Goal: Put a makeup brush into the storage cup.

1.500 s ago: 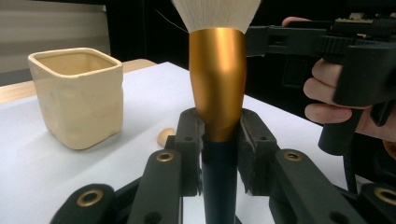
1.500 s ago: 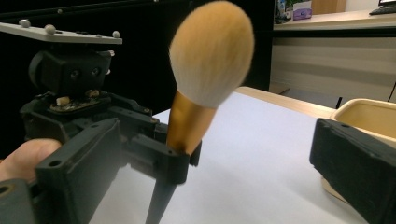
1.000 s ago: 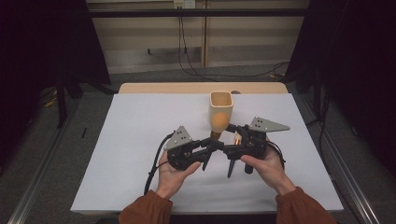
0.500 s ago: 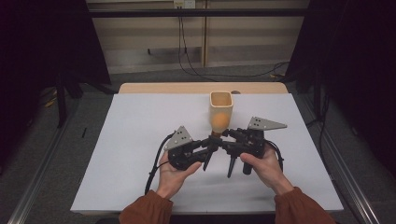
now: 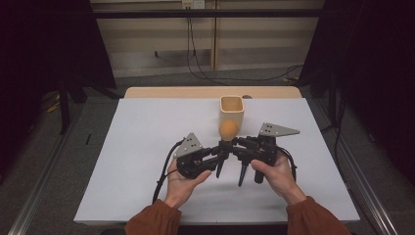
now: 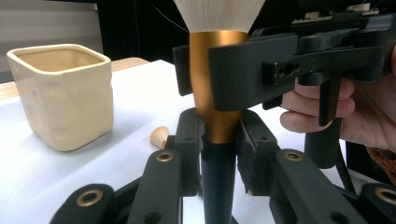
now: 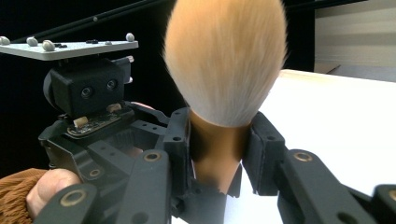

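Left gripper view: the makeup brush with a black handle, copper-coloured metal ferrule and pale fluffy bristle head (image 6: 218, 84) stands upright between this gripper's fingers (image 6: 189, 140), which press the top of the handle and the base of the ferrule from both sides. The right gripper (image 6: 299, 60) crosses in front, its fingers closed narrow on the ferrule higher up. In the right gripper view the bristle head (image 7: 226, 60) rises directly above that gripper's fingers (image 7: 180, 140), with the left gripper (image 7: 88, 107) close behind the brush.

In the high view the brush (image 5: 228, 131) is held above the white desk (image 5: 147, 132), between the left gripper (image 5: 221, 157) and the right gripper (image 5: 234, 147), both hands close together. The cream square ceramic cup (image 5: 231, 110) stands on the desk just beyond the fingers. A small tan rounded object (image 6: 159, 136) lies on the desk between the cup and the fingers; its identity cannot be determined.

Risks, as judged:
- The ferrule is smooth and tapered; uneven pressure could let the brush slide or tip.
- If one grip releases before the other is secure, the brush may drop to the desk.
- Opposed pulling could loosen the ferrule from the handle.
- The cup sits near; a swing forward could knock it.
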Action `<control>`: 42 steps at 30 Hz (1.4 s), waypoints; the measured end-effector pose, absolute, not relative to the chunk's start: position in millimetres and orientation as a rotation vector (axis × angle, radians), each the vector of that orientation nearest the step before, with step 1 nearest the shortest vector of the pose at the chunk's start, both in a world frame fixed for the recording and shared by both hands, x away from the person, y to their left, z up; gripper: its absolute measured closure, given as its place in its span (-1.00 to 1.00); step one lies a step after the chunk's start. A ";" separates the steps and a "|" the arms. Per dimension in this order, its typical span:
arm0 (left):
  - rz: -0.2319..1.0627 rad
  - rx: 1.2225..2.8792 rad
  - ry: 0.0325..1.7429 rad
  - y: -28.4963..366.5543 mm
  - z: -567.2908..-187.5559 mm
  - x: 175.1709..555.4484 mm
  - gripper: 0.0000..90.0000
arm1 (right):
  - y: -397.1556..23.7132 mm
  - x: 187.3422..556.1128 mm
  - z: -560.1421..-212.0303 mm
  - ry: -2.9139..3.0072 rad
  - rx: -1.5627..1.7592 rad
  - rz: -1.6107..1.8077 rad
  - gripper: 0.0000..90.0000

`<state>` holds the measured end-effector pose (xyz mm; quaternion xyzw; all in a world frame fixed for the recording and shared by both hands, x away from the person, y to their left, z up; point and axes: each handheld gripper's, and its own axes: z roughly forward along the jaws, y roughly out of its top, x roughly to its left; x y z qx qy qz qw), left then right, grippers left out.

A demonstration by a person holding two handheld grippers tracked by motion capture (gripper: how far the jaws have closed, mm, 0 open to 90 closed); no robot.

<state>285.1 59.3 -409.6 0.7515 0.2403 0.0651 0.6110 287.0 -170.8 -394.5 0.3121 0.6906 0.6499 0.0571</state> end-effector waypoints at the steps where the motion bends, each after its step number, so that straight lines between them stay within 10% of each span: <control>1: 0.150 1.736 0.555 59.3 -409.6 285.3 0.60 | -170.8 287.0 -394.6 2.094 0.944 1.967 0.45; 17: 0.151 1.737 0.581 62.4 -413.4 285.0 0.43 | -175.7 286.9 -391.5 2.053 0.919 1.941 0.45; 32: 0.225 1.732 0.685 73.9 -412.6 287.3 -0.75 | -184.6 287.5 -389.3 2.017 0.922 1.908 0.45; 42: 0.411 1.727 0.722 88.6 -414.1 282.2 -0.98 | -187.0 288.9 -389.7 2.009 0.917 1.861 0.45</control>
